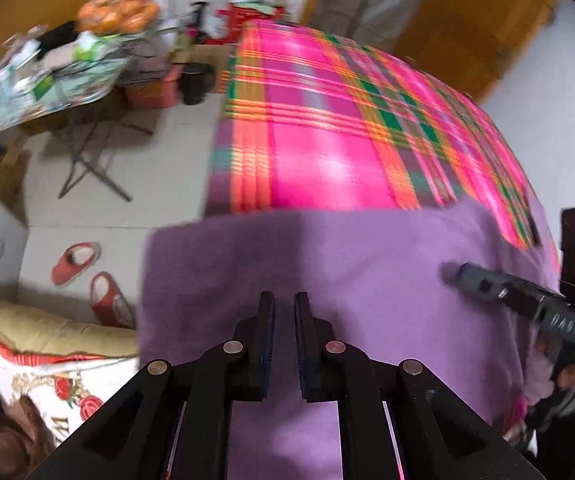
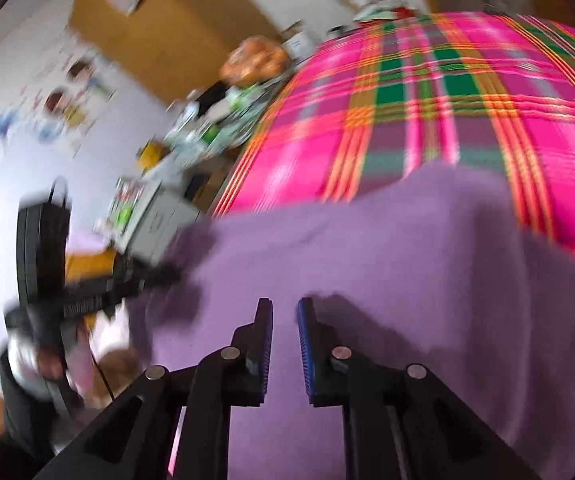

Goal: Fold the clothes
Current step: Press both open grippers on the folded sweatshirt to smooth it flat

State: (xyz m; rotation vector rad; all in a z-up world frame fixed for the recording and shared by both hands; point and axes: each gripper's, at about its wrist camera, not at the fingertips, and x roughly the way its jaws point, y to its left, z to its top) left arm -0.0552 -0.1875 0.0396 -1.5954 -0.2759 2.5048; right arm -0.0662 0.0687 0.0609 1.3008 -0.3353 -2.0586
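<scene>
A purple fleece garment (image 1: 347, 264) is held raised over the near part of a bed with a pink plaid cover (image 1: 327, 120). Its left edge hangs out past the bed's side, over the floor. My left gripper (image 1: 285, 304) is shut on the garment, with purple fabric filling the narrow slit between its fingers. My right gripper (image 2: 285, 308) is shut on the same garment (image 2: 407, 260) in the same way. In the left wrist view the right gripper (image 1: 459, 274) meets the cloth at the right. In the right wrist view the left gripper (image 2: 171, 270) meets its left corner. Both views are motion-blurred.
Left of the bed stands a folding table (image 1: 47, 92) piled with clutter and a bag of oranges (image 1: 119, 8). A red bin (image 1: 151, 88) and red slippers (image 1: 75, 264) are on the tiled floor. A patterned quilt (image 1: 47, 340) lies near left. A hand (image 2: 51, 360) holds the left gripper.
</scene>
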